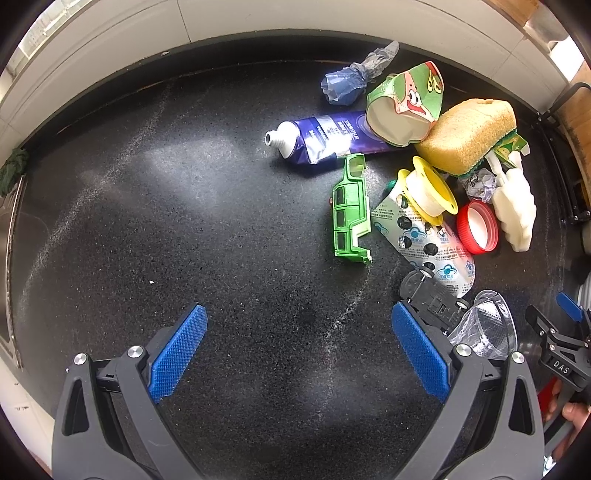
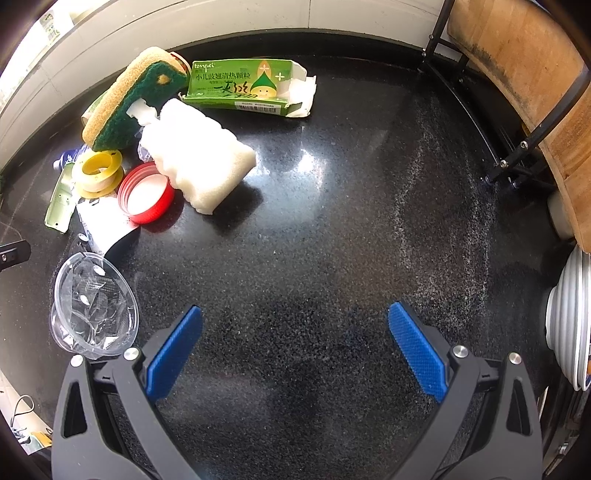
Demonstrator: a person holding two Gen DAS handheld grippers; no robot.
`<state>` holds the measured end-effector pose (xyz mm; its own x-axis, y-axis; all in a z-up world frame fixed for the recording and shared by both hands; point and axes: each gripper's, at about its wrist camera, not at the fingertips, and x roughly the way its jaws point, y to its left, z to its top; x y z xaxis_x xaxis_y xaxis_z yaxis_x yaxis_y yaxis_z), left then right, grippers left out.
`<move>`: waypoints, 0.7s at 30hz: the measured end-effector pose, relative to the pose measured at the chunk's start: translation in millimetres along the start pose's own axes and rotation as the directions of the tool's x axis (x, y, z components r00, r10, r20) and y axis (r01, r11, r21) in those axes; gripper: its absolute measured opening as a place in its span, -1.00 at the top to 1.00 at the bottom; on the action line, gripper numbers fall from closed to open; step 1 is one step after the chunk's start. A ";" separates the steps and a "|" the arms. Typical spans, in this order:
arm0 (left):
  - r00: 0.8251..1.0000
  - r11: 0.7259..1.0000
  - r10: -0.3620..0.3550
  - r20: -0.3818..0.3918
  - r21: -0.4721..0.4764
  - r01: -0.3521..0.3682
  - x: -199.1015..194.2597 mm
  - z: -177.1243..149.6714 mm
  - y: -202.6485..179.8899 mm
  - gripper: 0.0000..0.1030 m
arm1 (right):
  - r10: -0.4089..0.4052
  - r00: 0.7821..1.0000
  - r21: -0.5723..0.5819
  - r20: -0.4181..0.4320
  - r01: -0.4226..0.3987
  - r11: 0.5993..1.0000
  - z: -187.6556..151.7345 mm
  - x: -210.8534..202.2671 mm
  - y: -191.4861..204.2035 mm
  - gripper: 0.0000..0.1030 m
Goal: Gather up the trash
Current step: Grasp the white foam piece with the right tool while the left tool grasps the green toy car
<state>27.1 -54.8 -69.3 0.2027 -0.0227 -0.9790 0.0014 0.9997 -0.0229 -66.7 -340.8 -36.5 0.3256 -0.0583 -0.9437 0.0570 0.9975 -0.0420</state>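
Home kitchen. Evidence: black speckled stone countertop (image 2: 332, 221) against white tiled backsplash (image 1: 258, 22); sink edge (image 1: 9, 258) at left; stacked plates (image 2: 567, 325) at right; wooden cutting board (image 2: 517, 62) in metal rack; scouring sponge (image 2: 125, 99) on counter.

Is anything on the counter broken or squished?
Yes. The green toy car shell lies apart from its black wheeled base, so the toy looks broken. The purple toothpaste tube is squeezed flat with no cap, and the cartoon paper cup is crushed.
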 end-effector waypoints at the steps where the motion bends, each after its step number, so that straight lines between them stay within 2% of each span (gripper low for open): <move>1: 1.000 1.000 0.000 0.000 0.000 0.000 0.3 0.1 0.4 -0.90 | 0.000 1.000 -0.001 -0.001 0.000 1.000 0.0 0.1 -0.1 -0.89; 9: 1.000 1.000 0.006 -0.008 -0.002 -0.006 5.4 7.6 1.6 -0.90 | -0.003 1.000 -0.043 0.002 0.004 0.999 13.2 2.2 3.2 -0.89; 14: 1.000 1.000 0.015 -0.019 0.004 -0.015 12.1 23.1 -0.2 -0.90 | 0.028 1.000 -0.081 0.008 -0.027 0.996 46.1 1.9 9.5 -0.89; 21: 0.999 1.000 0.021 -0.034 0.002 -0.021 22.3 50.2 -3.8 -0.90 | 0.097 0.995 -0.193 -0.008 -0.097 0.976 91.5 8.3 32.9 -0.89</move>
<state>80.8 -58.9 -80.8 0.1697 -0.0018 -0.9855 -0.0010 1.0000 -0.0020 24.3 -312.1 -15.7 0.3223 0.0395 -0.9458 -0.1581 0.9873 -0.0127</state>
